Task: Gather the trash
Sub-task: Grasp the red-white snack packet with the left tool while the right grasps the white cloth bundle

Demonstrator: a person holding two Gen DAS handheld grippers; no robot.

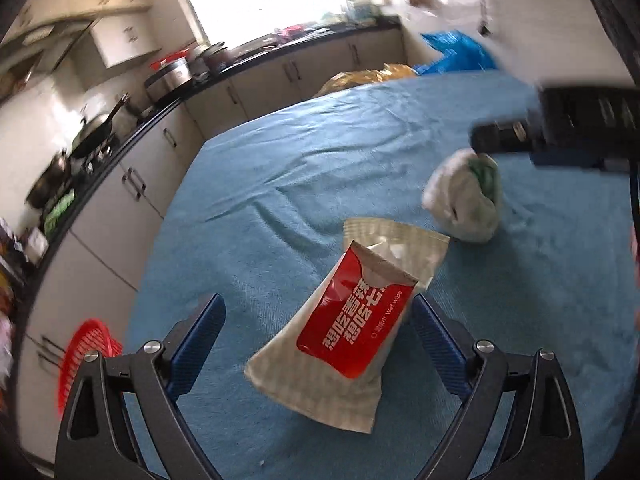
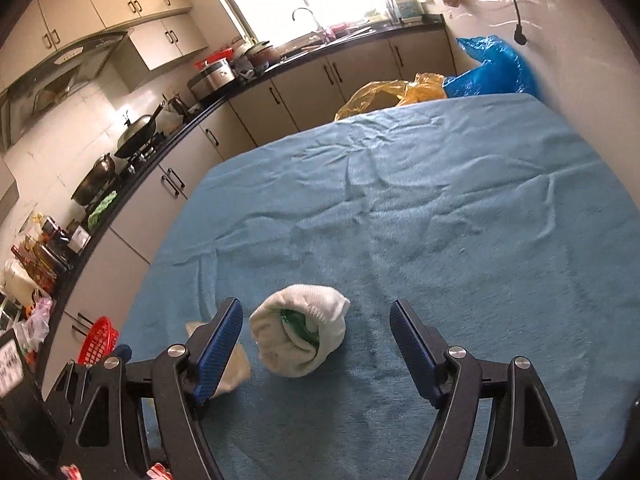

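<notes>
While both grippers hang over it, the counter w/ its wrinkled blue cloth fills most of each view. Kitchen cabinets run along the far side and left, w/ a wok on the stove. Past the far edge sit a blue bag and a yellow bag. Red basket is down low by the left edge. Left gripper has its jaws wide open, w/ a red and beige wipe packet lying flat on the cloth between them, pads not pressing it afaict. Right gripper is open wide too, w/ a crumpled white wad (bit of green inside) sitting between the jaws, nearer the left one, not touching. Wad is just beside the packet.
</notes>
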